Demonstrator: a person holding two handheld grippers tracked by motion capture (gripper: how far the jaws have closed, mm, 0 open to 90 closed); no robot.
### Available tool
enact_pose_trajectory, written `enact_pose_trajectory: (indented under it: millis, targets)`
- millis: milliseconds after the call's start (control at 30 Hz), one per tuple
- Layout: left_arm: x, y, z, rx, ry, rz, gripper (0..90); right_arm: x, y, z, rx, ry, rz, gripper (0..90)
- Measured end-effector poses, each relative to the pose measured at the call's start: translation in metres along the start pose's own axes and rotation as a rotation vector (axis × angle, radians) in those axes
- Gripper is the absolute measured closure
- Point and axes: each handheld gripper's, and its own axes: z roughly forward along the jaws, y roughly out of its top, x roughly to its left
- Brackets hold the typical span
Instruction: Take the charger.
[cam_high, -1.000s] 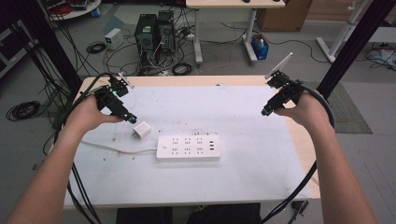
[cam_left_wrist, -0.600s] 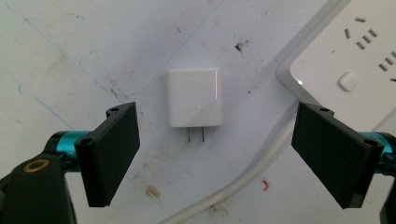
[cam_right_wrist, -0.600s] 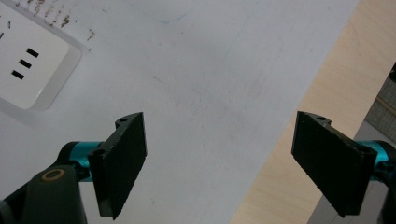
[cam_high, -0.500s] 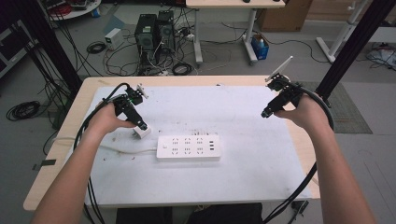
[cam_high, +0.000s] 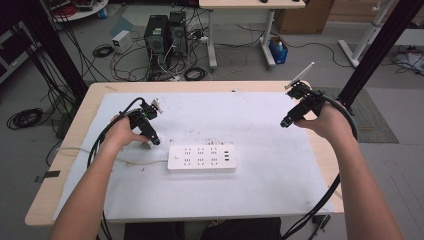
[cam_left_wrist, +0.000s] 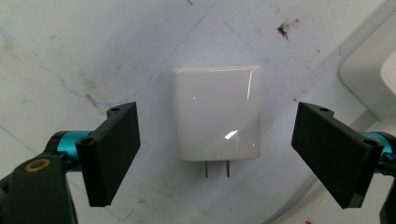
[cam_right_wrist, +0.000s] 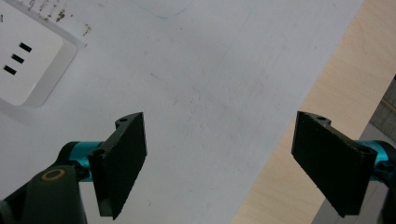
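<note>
From above, the left hand and left tongs hide most of the charger. The power strip is cut off by the frame edge in both gripper views.

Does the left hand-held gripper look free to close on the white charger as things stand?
Probably yes. The left hand-held gripper is open, one jaw on each side of the white charger, which lies flat on the white mat with its prongs toward the camera. Nothing sits between.

Past my wooden table, two dark computer towers sitting among tangled floor cables, blue container nearby.
</note>
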Motion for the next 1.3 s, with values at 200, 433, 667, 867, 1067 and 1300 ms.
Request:
enact_pose_trajectory:
  millis: [200, 433, 667, 867, 1067, 1300]
  targets:
    - [0.002, -0.002, 0.008, 0.021, 0.000, -0.008, 17.8, -0.001, -0.001, 0.002, 0.001, 0.003, -0.006, 17.6]
    - [0.005, -0.003, 0.015, 0.038, -0.009, -0.025, 21.6, 0.001, -0.001, 0.005, 0.004, 0.006, -0.009, 17.6]
    - [0.007, -0.003, 0.020, 0.055, -0.020, -0.033, 28.3, 0.001, -0.001, 0.010, 0.014, 0.012, -0.012, 17.6]
    - [0.007, -0.003, 0.021, 0.054, -0.017, -0.033, 31.8, 0.000, -0.002, 0.012, 0.020, 0.015, -0.011, 17.6]
    - [0.007, -0.003, 0.018, 0.043, -0.011, -0.021, 42.2, 0.001, -0.002, 0.014, 0.022, 0.017, -0.015, 17.6]
    - [0.006, -0.003, 0.018, 0.048, -0.003, -0.008, 42.4, 0.003, -0.003, 0.014, 0.025, 0.013, -0.022, 17.6]
